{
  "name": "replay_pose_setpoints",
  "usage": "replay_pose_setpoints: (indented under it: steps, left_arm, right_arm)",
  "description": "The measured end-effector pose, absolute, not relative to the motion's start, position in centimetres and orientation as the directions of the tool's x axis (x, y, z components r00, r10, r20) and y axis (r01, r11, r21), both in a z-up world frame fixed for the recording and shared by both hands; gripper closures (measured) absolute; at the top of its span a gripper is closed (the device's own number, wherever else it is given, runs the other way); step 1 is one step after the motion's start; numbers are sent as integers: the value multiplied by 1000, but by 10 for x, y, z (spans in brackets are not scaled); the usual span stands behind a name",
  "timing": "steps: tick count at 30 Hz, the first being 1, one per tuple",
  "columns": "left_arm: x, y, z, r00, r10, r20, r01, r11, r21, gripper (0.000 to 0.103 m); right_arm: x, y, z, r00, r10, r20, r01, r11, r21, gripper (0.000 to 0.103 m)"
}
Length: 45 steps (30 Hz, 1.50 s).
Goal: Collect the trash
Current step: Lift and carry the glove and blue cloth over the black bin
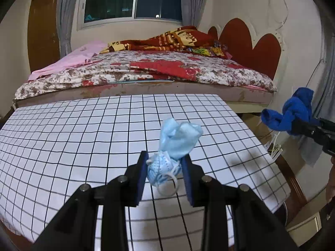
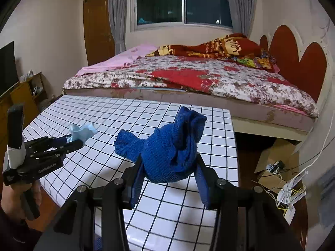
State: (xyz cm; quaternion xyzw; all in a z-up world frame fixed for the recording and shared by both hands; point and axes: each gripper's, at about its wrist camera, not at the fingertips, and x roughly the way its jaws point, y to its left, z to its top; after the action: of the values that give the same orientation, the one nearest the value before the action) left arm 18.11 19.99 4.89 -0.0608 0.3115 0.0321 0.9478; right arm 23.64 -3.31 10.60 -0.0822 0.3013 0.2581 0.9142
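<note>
The left gripper (image 1: 165,167) has its jaws closed on a crumpled light blue face mask (image 1: 175,146), held above the near middle of the checked table (image 1: 62,136), whose top is bare on all sides up to the bed (image 1: 146,71) along its far edge. The right gripper (image 2: 167,167) pinches a bunched blue cloth (image 2: 169,152) over the table's right front corner, close to the edge, above wooden floor with a cardboard box (image 2: 274,159) and loose cables (image 2: 293,186)
</note>
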Motion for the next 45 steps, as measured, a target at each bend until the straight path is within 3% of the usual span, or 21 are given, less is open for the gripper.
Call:
replay_pose_setpoints:
  steps: [16, 32, 45]
  left_arm:
    - [114, 126, 90, 869, -28, -494, -2, 998, -60, 70]
    - [95, 24, 72, 854, -172, -491, 153, 985, -80, 70]
    - [91, -69, 41, 781, -313, -540, 323, 943, -79, 70]
  right_arm:
    - [148, -98, 143, 758, 441, -480, -507, 862, -7, 56]
    - [100, -197, 123, 809, 377, -452, -402, 914, 44, 56]
    - [83, -291, 71, 845, 206, -494, -220, 975, 30, 56]
